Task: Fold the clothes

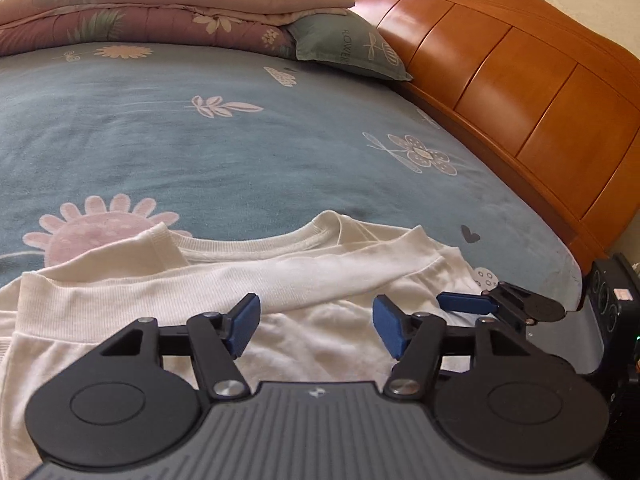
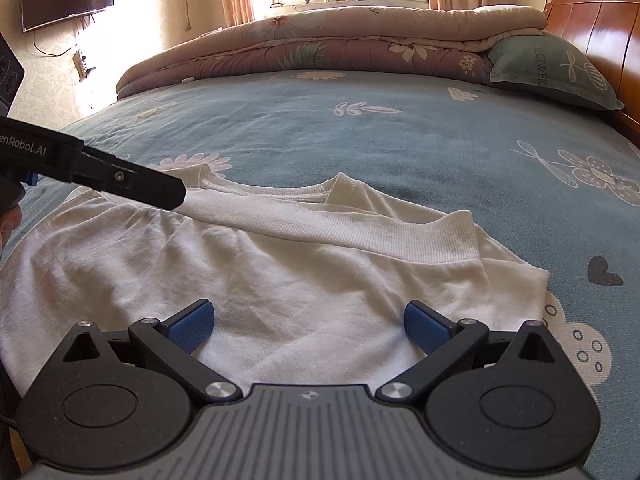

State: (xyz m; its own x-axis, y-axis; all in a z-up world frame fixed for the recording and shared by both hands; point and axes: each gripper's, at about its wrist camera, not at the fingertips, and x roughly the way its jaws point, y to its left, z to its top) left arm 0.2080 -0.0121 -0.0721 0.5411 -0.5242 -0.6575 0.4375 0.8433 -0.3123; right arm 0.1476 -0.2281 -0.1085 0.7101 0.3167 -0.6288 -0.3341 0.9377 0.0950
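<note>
White long-sleeved sweatshirt spread flat on blue floral bedsheet, at the near edge of the bed, toward the headboard-side corner. Neckline pointing to the far edge. One ribbed sleeve laid across the chest, cuff ending near the headboard-side shoulder. Body cloth wrinkled, hem side nearest the cameras. Fits either a fold partway in, or a garment merely laid out with a sleeve flopped over; cannot tell which.

Handling, judged: light, soft, limp knit, no stiffness, will drape and bunch when lifted, not fragile, not slippery on the plush sheet. Ribbed cuff, hem band and collar thicker, best pinch points; shoulder seams and hem corners good for keeping edges straight. Pinch through one or two layers only, else the lower layer drags.

Left gripper low over the chest area just short of the crossed sleeve, blue pads wide apart, nothing between them; seen from the right wrist view as a black finger reaching in over the collar-side shoulder. Right gripper low over the lower body cloth near the hem, pointing toward the far edge, jaws spread wide, empty. Both roughly level, fingers forward. Part of a hand at the frame edge.

Folded quilt and pillow along the far edge, wooden headboard to one side.
</note>
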